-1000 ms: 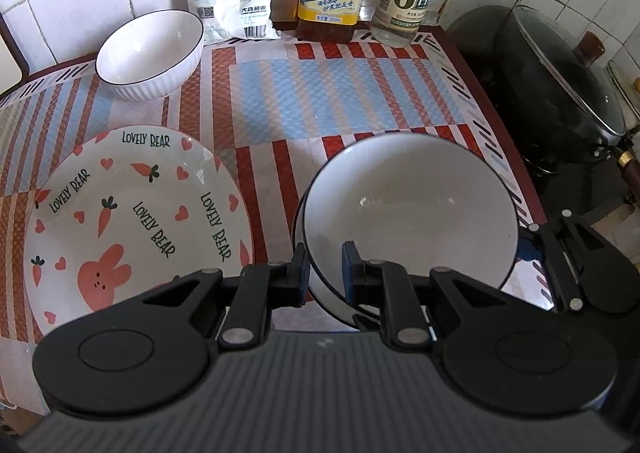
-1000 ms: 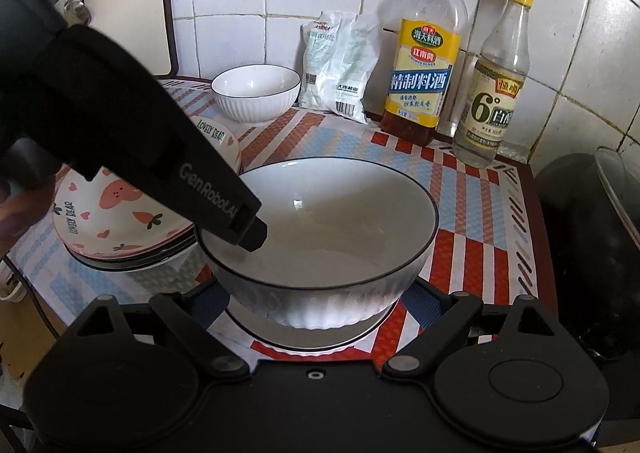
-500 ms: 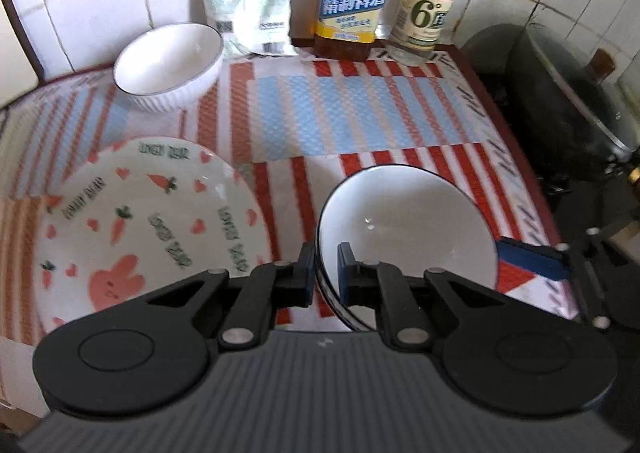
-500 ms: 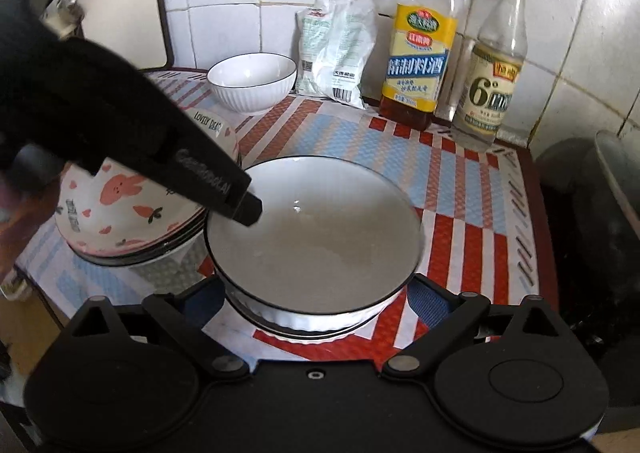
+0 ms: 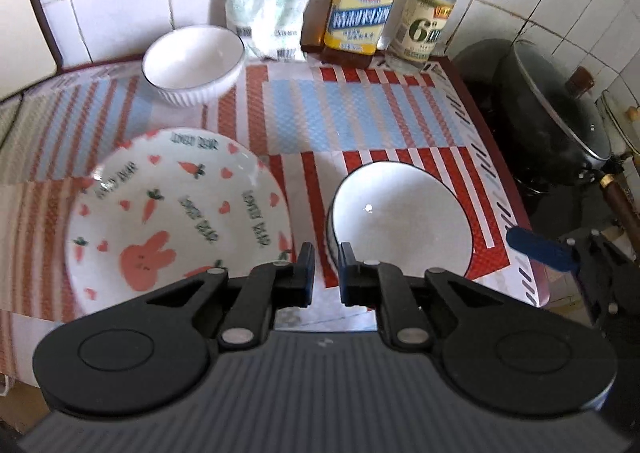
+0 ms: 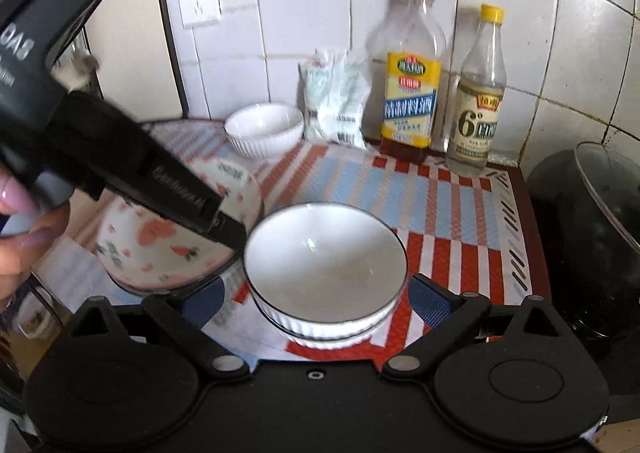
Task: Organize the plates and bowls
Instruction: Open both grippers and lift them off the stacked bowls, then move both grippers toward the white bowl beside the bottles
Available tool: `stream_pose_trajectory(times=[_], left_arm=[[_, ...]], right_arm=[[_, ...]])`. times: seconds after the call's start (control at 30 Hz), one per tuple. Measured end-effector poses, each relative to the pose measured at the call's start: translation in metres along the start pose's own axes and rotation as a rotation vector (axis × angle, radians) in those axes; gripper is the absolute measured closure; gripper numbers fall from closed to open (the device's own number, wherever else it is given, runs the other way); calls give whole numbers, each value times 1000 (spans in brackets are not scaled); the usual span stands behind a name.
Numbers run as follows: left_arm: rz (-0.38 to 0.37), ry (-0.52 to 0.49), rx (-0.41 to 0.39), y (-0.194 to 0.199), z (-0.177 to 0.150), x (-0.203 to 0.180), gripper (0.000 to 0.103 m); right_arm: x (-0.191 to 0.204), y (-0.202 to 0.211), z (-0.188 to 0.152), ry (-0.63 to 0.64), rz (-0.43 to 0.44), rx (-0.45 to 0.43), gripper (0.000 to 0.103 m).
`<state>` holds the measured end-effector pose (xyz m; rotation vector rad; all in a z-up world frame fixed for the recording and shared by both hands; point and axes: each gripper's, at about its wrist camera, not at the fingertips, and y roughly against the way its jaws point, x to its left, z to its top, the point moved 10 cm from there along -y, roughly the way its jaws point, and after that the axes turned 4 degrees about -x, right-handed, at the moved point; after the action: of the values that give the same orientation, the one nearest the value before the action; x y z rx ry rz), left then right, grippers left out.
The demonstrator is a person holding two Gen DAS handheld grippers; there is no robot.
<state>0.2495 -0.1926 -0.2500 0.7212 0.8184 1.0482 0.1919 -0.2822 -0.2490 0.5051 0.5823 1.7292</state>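
Observation:
Two white bowls with dark rims (image 5: 400, 225) (image 6: 324, 265) sit nested on the striped cloth. My left gripper (image 5: 326, 273) hangs above and just left of their near rim, shut, with only cloth showing in the slit between its fingers; its black tip (image 6: 226, 231) also shows in the right wrist view. My right gripper (image 6: 316, 301) is open wide, its blue pads flanking the nested bowls without touching them. A rabbit-and-carrot plate (image 5: 176, 213) (image 6: 176, 237) lies left of the bowls. A third white bowl (image 5: 194, 61) (image 6: 264, 129) stands at the back by the wall.
A salt bag (image 5: 264, 9), a yellow-label bottle (image 5: 360, 5) and a clear bottle (image 5: 428, 13) line the tiled wall. A black lidded wok (image 5: 560, 113) sits off the table's right edge. A person's hand (image 6: 24, 237) holds the left gripper.
Both grippers have risen and drawn back, so the bowls look smaller. The left gripper's fingers, earlier at the nested bowls' near rim, now stand clear of it.

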Motion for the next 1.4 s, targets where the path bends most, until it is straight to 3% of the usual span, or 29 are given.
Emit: stream_pose_trajectory(times=[0.4,0.53,0.7,1.0,1.23,1.4], left_arm=[[59,16,-133,56,39,65,87],[64,17,-184,59,54,87,84],[51,41,-222,53,74,110,82],[54,34,-230,15,104,149,75],[61,-2,-202,-35,126,166,64],[70,9,-162,-73,138,179,63]], right_arm=[[32,10,57,-44,72,-87,4],[36,-1,78,-129,103,-101,5],[46,-24,99,-147,92,-116,6],[43,-91,126,-307,63,-105,8],[35,-153,123,-430,36,-54,8],[20,-191,117,-496,-16,-22,10]])
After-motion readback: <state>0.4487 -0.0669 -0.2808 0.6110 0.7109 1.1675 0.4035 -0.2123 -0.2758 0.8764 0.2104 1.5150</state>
